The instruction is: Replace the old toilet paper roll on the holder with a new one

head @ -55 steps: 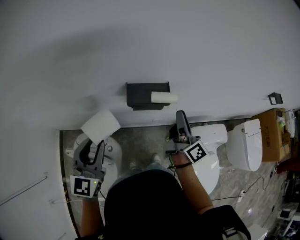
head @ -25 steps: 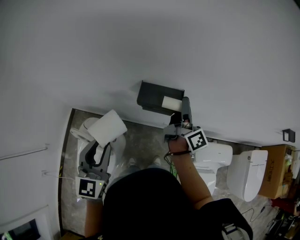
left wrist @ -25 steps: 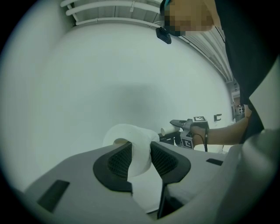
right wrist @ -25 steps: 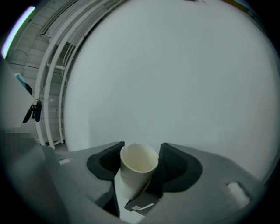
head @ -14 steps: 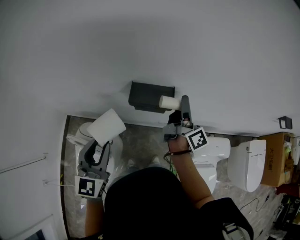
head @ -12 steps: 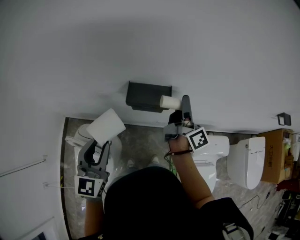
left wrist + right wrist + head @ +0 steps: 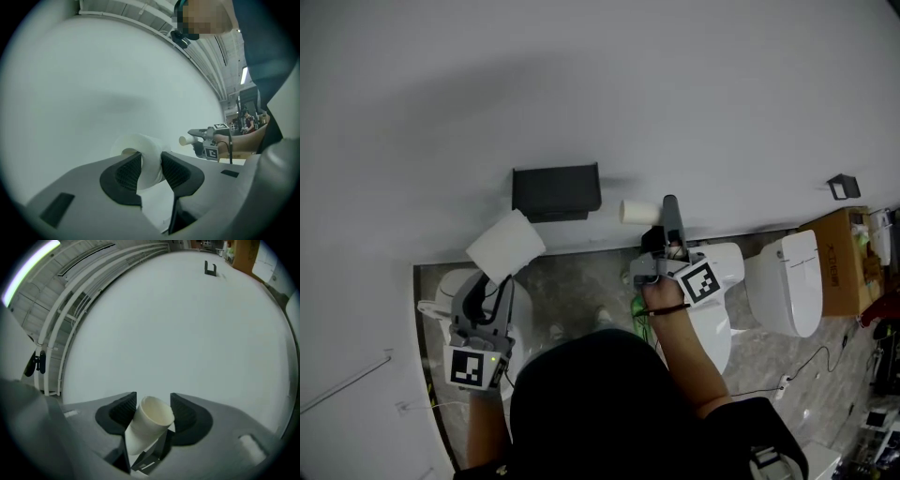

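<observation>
Right hand-held gripper [image 7: 153, 403] clamps tube [image 7: 146, 427]; contact unseen overhead.

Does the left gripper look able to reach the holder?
Likely yes: the holder looks empty; the right gripper, jaws just closed tighter on the old tube, holds it aside; nothing blocks the left gripper's roll.

The grey marbled floor [image 7: 581, 281] bears white toilets [image 7: 783, 286] side by side and a cardboard box [image 7: 842, 262].
</observation>
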